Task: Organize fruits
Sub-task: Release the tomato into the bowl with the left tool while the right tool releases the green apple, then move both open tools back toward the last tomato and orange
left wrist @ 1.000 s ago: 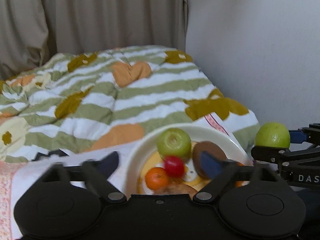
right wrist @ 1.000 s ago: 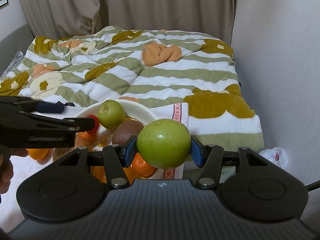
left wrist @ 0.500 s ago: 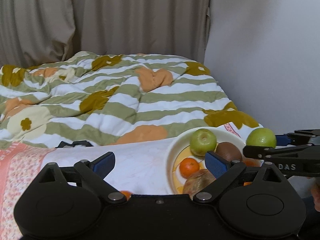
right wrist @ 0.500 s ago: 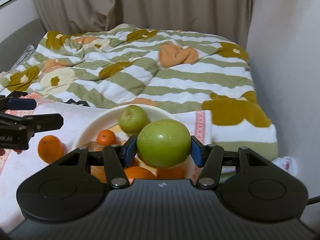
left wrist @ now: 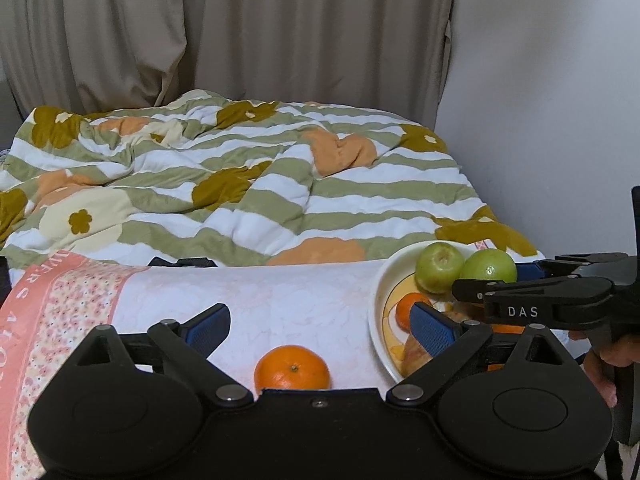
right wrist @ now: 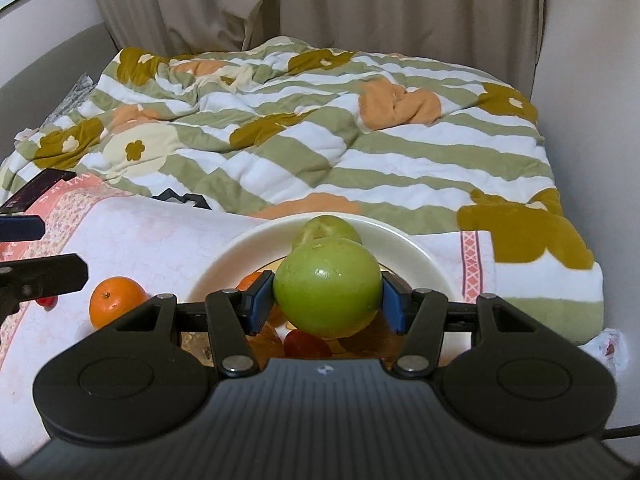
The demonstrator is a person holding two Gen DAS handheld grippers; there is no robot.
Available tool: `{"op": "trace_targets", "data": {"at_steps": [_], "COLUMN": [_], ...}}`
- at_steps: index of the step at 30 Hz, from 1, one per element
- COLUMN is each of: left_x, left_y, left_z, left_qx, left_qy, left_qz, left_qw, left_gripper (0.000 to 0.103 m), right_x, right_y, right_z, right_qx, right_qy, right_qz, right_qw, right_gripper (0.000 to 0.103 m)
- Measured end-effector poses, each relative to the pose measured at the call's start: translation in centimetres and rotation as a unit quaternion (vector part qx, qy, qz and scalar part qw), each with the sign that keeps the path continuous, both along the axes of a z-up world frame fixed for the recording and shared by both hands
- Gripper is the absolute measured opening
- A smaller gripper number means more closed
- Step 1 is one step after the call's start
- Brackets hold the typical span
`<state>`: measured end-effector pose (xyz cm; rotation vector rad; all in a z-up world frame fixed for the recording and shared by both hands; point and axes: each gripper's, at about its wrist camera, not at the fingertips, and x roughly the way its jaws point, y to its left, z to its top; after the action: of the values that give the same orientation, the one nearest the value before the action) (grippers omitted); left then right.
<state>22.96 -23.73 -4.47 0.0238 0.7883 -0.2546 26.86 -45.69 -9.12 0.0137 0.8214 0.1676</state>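
My right gripper (right wrist: 327, 300) is shut on a green apple (right wrist: 327, 286) and holds it over the cream plate (right wrist: 224, 258). The held apple also shows in the left wrist view (left wrist: 490, 266), beside a second green apple (left wrist: 438, 266) on the plate (left wrist: 380, 312). The plate also holds a small orange (left wrist: 406, 308) and other fruit, partly hidden by the grippers. My left gripper (left wrist: 320, 326) is open and empty, left of the plate. A loose orange (left wrist: 292, 368) lies on the pink cloth just below its jaws; it also shows in the right wrist view (right wrist: 116, 300).
The plate and orange rest on a pink-and-white cloth (left wrist: 280, 300) over a striped floral quilt (left wrist: 248, 184). A small red fruit (right wrist: 47, 301) lies left of the orange. Curtains (left wrist: 240, 32) hang behind, and a wall (left wrist: 552, 100) stands at right.
My left gripper has pulled back and to the left, away from the plate, bringing the loose orange into view. My right gripper has moved left with the apple, over the plate.
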Motion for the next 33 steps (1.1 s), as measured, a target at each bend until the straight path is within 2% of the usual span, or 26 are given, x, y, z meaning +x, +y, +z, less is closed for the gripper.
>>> {"op": "trace_targets", "data": {"at_steps": [1,4,15,27,33], "left_x": [-0.1,-0.7,-3.2,-9.3,-12.1], "left_y": [0.0,0.2,0.2,2.1,4.7], "left_z": [-0.1,-0.2,1.2,5.8,7.4], "left_qx": [0.001,0.003,0.002,-0.014,-0.002], "left_qy": [0.000,0.001,-0.016,-0.073,-0.091], "left_qz": [0.001,0.002,0.006,0.041,0.075], "left_qw": [1.0000,1.0000,0.9998,0.9964,0.9931], "left_gripper": [0.098,0.098,0.098,0.098,0.103], "right_x": [0.0,-0.3,-3.0,-9.3,-11.8], "right_y": [0.0,0.0,-0.5,0.6,2.5], "right_z": [0.1,0.5,2.4,8.4,10.5], "right_qx": [0.001,0.001,0.001,-0.012,-0.011], "right_qy": [-0.004,-0.023,-0.038,-0.079,-0.092], "right_qz": [0.000,-0.009,-0.015,-0.003,0.015], "right_qw": [1.000,1.000,0.999,0.997,0.996], "right_gripper": [0.074,0.103,0.103,0.103,0.103]}}
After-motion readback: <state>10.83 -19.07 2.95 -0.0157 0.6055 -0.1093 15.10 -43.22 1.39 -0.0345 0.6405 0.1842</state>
